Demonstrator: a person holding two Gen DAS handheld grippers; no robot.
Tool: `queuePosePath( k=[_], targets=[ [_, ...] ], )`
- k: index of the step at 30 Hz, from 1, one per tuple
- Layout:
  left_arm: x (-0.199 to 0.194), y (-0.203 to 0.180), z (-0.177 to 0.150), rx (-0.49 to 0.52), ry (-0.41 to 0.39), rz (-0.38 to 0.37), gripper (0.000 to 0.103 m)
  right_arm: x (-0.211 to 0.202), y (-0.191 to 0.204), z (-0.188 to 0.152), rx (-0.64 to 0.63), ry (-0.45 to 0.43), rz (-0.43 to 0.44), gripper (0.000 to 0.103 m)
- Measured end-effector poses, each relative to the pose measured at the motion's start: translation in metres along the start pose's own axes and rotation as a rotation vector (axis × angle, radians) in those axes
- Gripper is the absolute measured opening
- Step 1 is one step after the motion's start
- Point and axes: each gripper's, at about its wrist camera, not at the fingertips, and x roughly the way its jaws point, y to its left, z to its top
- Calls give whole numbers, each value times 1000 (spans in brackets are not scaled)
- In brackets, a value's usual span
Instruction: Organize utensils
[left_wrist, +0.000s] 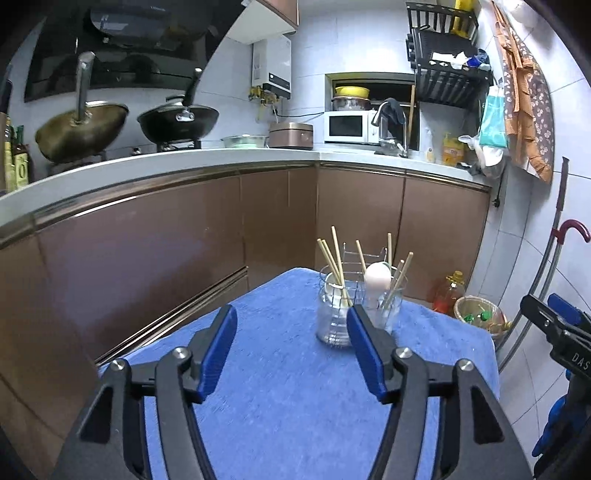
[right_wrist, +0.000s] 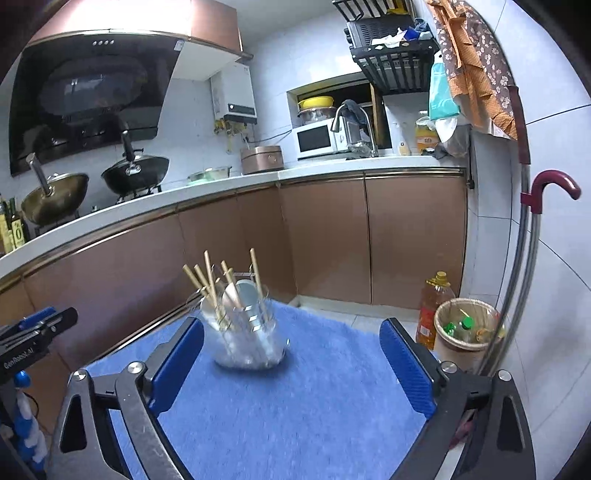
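Chopsticks and spoon upright in two glass jars at far end of blue towel, left gripper spread wide, empty; sorting seemingly done. From right wrist: right gripper likewise released, nothing between; jars near far edge, bare towel ahead, bin beyond right edge.

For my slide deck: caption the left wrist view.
Open left tool over a blue towel, facing two glass jars holding wooden chopsticks and a white spoon.
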Motion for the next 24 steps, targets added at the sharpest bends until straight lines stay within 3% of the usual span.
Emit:
queuePosePath(
  k=[3, 12, 24],
  targets=[
    [-24, 0, -5, 3, -9, 16, 63, -18, 6, -3, -15, -1, 5, 103],
    [-76, 7, -14, 11, -14, 75, 67, -60, 22, -3, -40, -24, -3, 103],
    [-142, 20, -20, 6, -105, 94, 67, -106, 43, -6, -78, -52, 3, 103]
  ],
)
